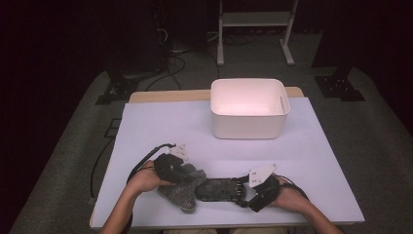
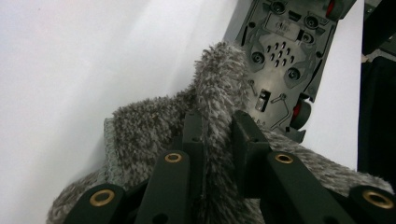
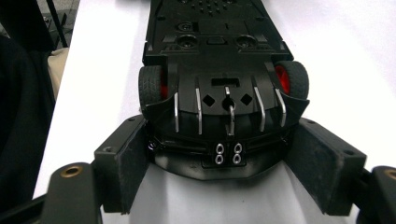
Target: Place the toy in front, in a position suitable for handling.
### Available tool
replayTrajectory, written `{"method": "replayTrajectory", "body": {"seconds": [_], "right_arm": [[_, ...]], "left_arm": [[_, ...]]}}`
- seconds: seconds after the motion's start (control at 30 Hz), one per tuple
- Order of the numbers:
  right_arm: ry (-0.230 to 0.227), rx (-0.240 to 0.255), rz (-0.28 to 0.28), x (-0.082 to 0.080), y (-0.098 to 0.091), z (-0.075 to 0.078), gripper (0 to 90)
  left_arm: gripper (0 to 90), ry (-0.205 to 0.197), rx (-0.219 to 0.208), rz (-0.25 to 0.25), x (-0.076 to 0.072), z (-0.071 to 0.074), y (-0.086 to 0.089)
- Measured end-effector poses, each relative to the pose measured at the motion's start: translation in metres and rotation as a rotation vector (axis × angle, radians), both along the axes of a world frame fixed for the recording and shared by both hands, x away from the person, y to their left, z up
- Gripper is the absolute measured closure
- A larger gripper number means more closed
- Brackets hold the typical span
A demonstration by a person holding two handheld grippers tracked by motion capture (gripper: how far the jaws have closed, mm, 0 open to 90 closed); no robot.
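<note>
My left gripper (image 2: 217, 133) pinches a fold of the grey fuzzy cloth (image 2: 154, 126), which hides one end of the upturned toy car (image 3: 219, 65) at the table's (image 1: 160, 126) near edge. My right gripper (image 3: 219, 161) clamps the car's other end.

This looks like a lab or recording studio set up for handling trials, not a home. A plain rectangular table with a pale lilac-white top (image 1: 146, 126) stands alone on grey carpet flooring (image 1: 370, 131), brightly lit while the room around it falls dark. At 12 o'clock beyond the table is a white metal stand frame (image 1: 255, 22); at about 10 o'clock, black equipment stands with flat feet (image 1: 117, 87) and loose black cables on the floor (image 1: 180, 61). Another black stand base (image 1: 338, 85) sits near 2 o'clock.
</note>
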State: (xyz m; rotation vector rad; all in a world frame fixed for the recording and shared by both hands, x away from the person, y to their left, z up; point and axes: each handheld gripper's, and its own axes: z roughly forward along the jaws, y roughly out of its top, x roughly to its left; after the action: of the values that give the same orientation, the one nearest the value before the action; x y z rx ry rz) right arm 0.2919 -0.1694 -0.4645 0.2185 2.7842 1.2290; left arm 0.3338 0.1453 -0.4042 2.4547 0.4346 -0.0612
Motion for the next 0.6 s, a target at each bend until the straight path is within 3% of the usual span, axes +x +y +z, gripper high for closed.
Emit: {"method": "replayTrajectory", "body": {"seconds": [0.23,0.6], "right_arm": [[-0.010,-0.001,0.007,0.000,0.000,0.000,23.2],[-0.019,0.002,0.009,0.000,0.000,0.000,23.2]], "left_arm": [[77.3,-0.027,0.019,-0.068,-0.003,0.007,-0.029],[77.3,-0.051,0.043,-0.232,-0.011,0.013,-0.099]]}}
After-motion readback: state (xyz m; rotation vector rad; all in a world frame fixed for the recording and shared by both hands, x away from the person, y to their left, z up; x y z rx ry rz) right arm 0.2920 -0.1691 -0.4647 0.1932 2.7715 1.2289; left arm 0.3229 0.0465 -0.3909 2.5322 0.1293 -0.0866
